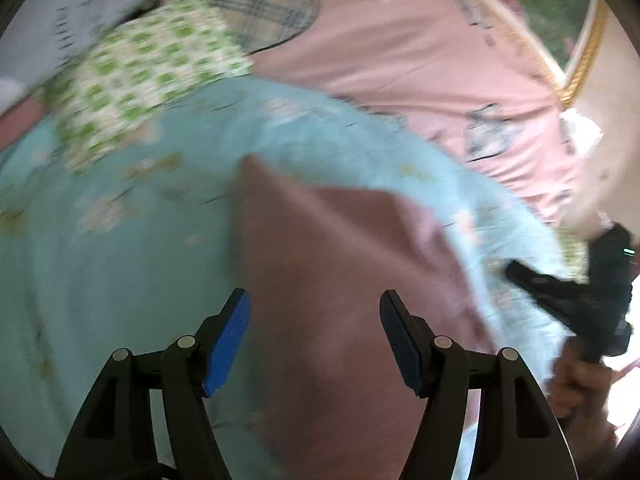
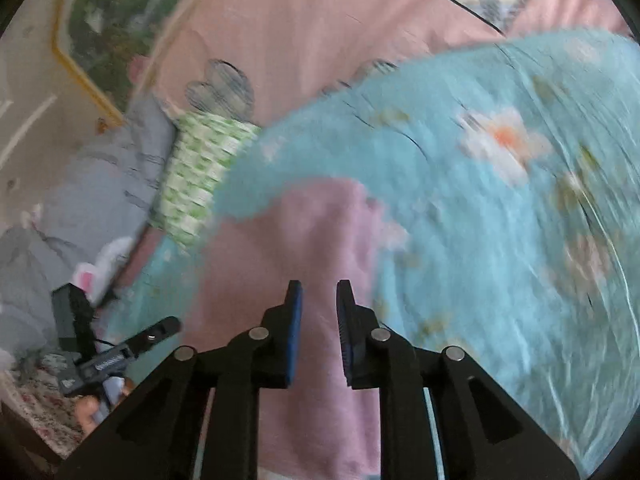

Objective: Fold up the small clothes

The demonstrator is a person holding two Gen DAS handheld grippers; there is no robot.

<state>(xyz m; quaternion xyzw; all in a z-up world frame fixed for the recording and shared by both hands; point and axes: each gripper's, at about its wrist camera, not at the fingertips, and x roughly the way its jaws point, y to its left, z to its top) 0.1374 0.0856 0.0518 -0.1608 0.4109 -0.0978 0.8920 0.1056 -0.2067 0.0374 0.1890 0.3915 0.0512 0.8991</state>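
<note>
A light blue flowered garment (image 1: pixel 120 240) lies spread on the pink bed sheet (image 1: pixel 400 40); it also shows in the right wrist view (image 2: pixel 480 200). A green-and-white checked garment (image 1: pixel 140 80) lies at its far edge, and shows in the right wrist view (image 2: pixel 200 168). My left gripper (image 1: pixel 316 340) is open and empty above a bare patch of pink sheet between the garment's parts. My right gripper (image 2: pixel 318 328) has its jaws slightly apart with nothing between them, over the same pink patch. In the left wrist view the right gripper (image 1: pixel 560 300) lies against the blue garment's right edge. Both views are blurred.
A grey garment (image 2: pixel 80 208) is bunched at the bed's left side, also in the left wrist view (image 1: pixel 60 20). The pink sheet carries plaid heart patches (image 1: pixel 264 12). A gold-trimmed bed edge (image 1: pixel 580 68) runs at the far right. The left gripper (image 2: pixel 120 352) shows low left.
</note>
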